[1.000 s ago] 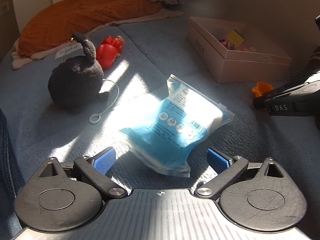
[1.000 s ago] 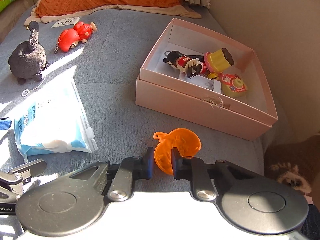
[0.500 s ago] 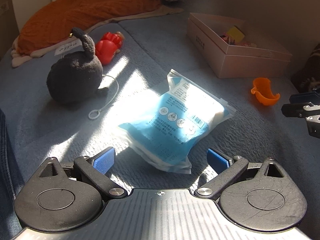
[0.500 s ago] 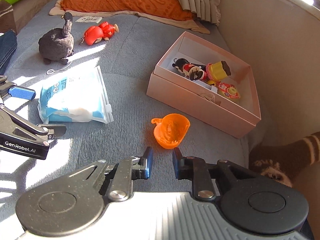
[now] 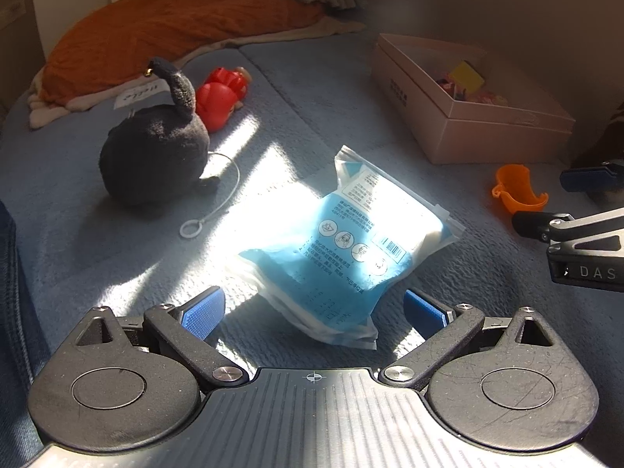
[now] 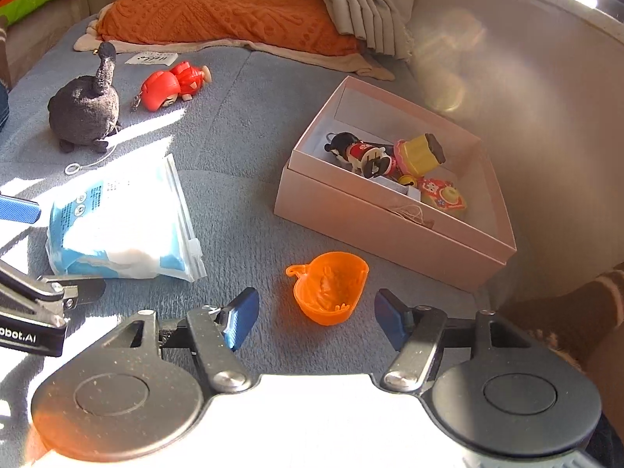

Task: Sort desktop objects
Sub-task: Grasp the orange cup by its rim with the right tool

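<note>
"DAS" on right tool [image 5: 577, 202]; "obot.AI", likely cropped, on left tool [image 6: 23, 249].

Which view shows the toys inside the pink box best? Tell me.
The right wrist view: it looks down into the pink box, showing the toys clearly. The left wrist view shows mainly its side wall; only toy tops peek out.

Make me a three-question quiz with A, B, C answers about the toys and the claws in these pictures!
1. Where does the orange cup lie?
A. in the box
B. on the grey cover, before the right claw
C. on the pillow

2. What colour is the bag?
A. blue and white
B. green
C. pink

3. How is the left claw?
A. shut on the bag
B. open
C. shut, empty

Answers: B, it sits outside the pink box; A, blue print on white; B, its pads stand apart.
</note>
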Tool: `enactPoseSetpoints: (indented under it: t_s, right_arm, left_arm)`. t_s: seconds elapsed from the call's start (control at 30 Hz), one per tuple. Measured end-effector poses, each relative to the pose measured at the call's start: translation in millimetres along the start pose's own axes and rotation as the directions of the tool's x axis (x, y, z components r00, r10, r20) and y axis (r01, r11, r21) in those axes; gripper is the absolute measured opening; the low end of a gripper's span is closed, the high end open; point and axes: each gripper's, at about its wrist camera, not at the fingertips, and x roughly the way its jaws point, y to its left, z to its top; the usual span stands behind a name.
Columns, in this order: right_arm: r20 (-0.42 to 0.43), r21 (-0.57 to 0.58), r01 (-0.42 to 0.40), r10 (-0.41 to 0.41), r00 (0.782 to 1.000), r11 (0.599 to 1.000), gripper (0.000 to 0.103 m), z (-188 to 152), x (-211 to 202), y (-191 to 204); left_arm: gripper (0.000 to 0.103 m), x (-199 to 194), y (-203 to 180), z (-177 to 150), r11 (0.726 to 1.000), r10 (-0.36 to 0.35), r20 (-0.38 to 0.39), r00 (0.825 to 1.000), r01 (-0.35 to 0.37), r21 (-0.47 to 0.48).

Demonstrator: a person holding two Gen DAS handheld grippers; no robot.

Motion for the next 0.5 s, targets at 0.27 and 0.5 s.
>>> enactPoseSetpoints:
  t_s: [0.27,0.5]
  right_arm:
    - [-0.143,0.192,-0.063,0.091,0.986,0.979,0.046,16,37,-28]
    - [-0.106,0.106,-0.092,0.103,0.989,0.990,0.046,5,-28,-39]
  left_arm:
    - [0.101,1,2,0,1.000,0.005,-0.006,1.000,-0.005,-0.002]
    - [0.101,0,-7,2,0.998,-0.001,0.034,0.999,-0.001,0.058]
